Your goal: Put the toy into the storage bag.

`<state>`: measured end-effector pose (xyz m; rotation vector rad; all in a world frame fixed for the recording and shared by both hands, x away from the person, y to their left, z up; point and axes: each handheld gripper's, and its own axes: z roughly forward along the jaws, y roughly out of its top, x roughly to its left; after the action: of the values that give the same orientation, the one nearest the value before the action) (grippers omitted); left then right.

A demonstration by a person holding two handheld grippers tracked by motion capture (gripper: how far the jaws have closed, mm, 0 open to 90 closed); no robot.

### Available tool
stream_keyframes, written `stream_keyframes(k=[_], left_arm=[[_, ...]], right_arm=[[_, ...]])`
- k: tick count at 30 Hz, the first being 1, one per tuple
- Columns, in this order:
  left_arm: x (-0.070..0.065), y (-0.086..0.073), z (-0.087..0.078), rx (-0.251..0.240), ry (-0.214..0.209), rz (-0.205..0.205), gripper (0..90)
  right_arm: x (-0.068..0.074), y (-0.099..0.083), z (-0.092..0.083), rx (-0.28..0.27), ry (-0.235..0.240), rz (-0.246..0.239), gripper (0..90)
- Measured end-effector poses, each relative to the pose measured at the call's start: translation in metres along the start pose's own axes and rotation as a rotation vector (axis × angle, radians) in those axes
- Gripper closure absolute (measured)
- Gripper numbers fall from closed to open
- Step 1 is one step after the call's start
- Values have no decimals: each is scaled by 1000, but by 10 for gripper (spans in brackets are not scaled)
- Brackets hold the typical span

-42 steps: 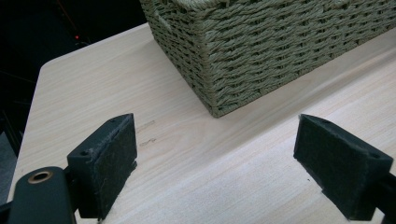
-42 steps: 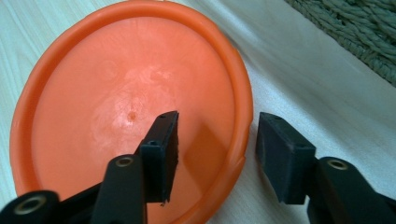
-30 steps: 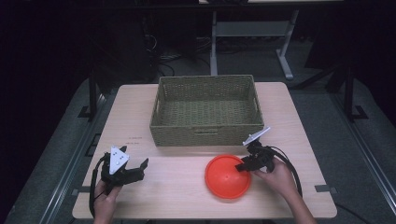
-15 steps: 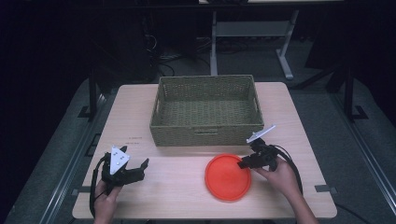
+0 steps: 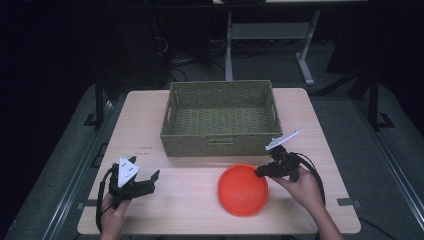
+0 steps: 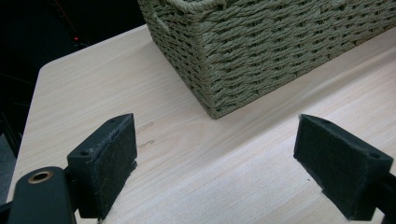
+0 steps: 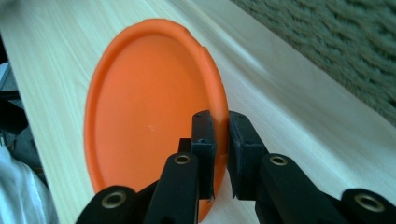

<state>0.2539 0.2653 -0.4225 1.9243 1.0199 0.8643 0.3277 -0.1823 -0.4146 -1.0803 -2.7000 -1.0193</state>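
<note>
Table (image 5: 200,200) of pale wood across the middle of the high view. Woven basket (image 5: 220,117) at upper centre, on the tabletop's far half. Orange plate (image 5: 243,190) at lower centre-right, just below the basket's near wall, lying on the wood. Right gripper (image 5: 261,173) at the plate's right rim, jaws just closed and now clenched on that rim, one pad above, one beneath, clear in the right gripper view (image 7: 219,140). Left gripper (image 5: 150,179) at lower left, well apart from the plate, jaws spread wide over bare wood, grasping nothing.
</note>
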Motion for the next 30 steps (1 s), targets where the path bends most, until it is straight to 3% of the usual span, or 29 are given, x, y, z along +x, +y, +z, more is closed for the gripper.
stream_keyframes(k=[30], left_arm=[[0, 0, 0, 0, -1, -2, 128]], right_arm=[[17, 18, -28, -32, -4, -38, 822]])
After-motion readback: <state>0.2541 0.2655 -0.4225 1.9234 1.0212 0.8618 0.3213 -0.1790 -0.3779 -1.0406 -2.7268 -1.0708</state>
